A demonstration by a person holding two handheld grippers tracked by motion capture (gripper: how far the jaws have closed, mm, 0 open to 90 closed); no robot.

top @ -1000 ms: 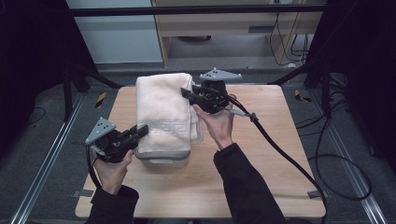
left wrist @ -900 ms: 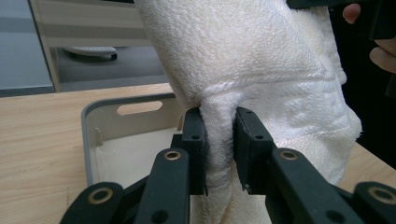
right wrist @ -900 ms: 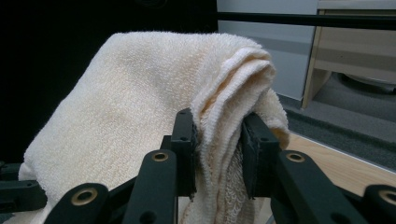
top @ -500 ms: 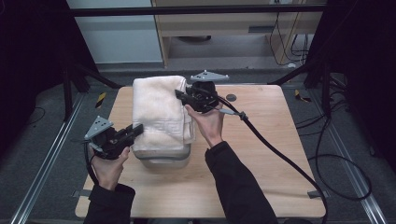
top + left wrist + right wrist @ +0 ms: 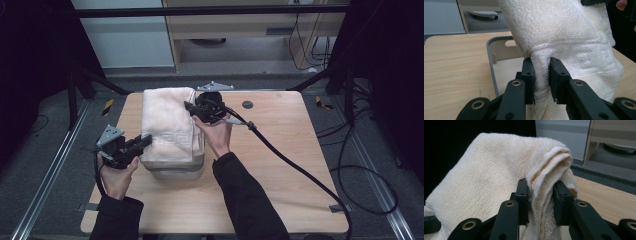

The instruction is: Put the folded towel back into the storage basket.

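A folded cream towel (image 5: 169, 125) is draped over a grey bin (image 5: 176, 169) that stands on the left half of the wooden desk (image 5: 280, 165). In the high view the towel covers nearly all of the bin's top, so that only the near wall and rim of the bin remain exposed below its front edge; the far end of the towel reaches toward the rear edge of the desk. The woven band of the towel crosses its near portion.

The left gripper (image 5: 141, 143) meets the towel at its near left side, with its jaws clamped on a bunched fold of the cloth. In the left gripper view the towel (image 5: 564, 42) is pinched between the two black pads, and the bin (image 5: 496, 60) lies open behind, its pale inner floor and a handle slot in the far wall visible.

The right gripper (image 5: 190, 107) holds the far right edge of the towel, with its jaws likewise closed on the cloth. In the right gripper view several stacked layers of the towel (image 5: 499, 175) pass between the pads, and the rest of the cloth slopes away to the left.

A black cable (image 5: 295, 165) trails from the right gripper across the desk toward its near right corner. A small dark round mark (image 5: 247, 104) sits on the desk near the rear edge, right of the right gripper. Beyond the desk are grey floor and a wooden cabinet (image 5: 240, 25).
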